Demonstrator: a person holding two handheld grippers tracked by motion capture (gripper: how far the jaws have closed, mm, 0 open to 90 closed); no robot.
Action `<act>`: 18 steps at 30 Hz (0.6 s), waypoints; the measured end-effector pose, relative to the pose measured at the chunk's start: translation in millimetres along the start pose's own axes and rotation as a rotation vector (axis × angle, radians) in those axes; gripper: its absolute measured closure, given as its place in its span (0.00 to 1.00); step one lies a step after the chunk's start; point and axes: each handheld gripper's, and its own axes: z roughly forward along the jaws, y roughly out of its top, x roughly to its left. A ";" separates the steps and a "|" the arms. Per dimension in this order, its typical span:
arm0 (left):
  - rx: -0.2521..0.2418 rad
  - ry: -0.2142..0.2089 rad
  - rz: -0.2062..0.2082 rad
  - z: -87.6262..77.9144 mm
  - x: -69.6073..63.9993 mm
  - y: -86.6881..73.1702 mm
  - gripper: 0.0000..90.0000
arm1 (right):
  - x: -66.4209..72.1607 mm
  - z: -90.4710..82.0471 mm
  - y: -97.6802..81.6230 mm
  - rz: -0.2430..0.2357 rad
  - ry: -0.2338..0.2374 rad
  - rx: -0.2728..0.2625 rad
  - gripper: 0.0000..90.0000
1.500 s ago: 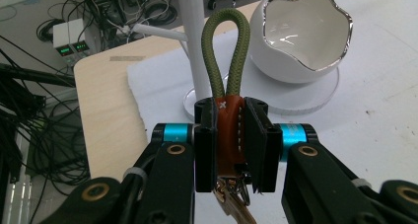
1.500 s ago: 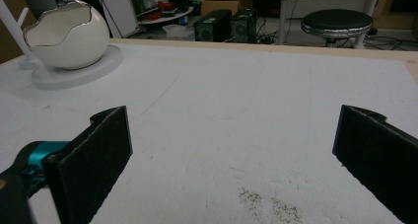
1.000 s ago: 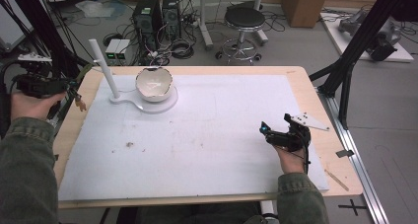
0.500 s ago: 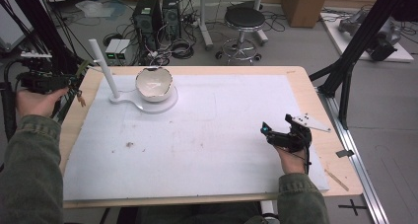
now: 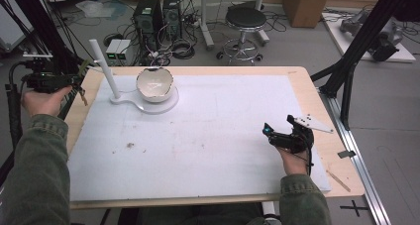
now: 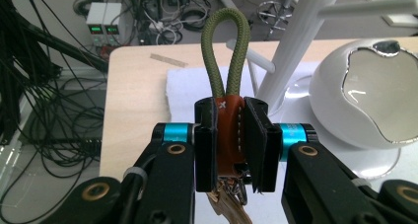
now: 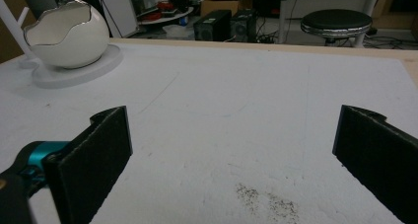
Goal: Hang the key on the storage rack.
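In the left gripper view our left gripper [image 6: 230, 145] has its jaws clamped on the brown leather tab of a keychain [image 6: 229, 130]; the green cord loop stands up above the pads and what look like keys hang below, though that part is too cut off to be sure. We judge it light and floppy: the cord will bend and swing, the leather is soft but gives a flat, sure hold, so the tab is the right place to grip, leaving the loop free. Held this way, the keychain sits over the left edge of the table [image 5: 84, 111], just short of the white stand [image 6: 296, 41] with its pegs, and beyond that the egg-shaped bowl [image 6: 365, 95]. Our right gripper [image 7: 231, 155] rests low over the white mat [image 7: 236, 95] on the right side, jaws wide apart with nothing between them. Against the earlier high view, our left hand [image 5: 42, 98] has drifted a little down and in toward the table; the right hand has stayed put.
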 end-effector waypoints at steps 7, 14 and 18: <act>0.025 -0.012 -0.002 7.6 -1.5 -3.3 0.84 | -0.2 0.0 -0.2 -0.005 0.002 -0.001 0.01; 0.042 -0.030 0.012 15.6 -8.9 -4.9 0.84 | 0.1 0.2 -0.2 0.004 0.007 0.003 0.01; 0.044 -0.036 0.012 20.3 -13.5 -5.6 0.84 | -0.1 0.1 -0.2 0.002 0.009 0.002 0.01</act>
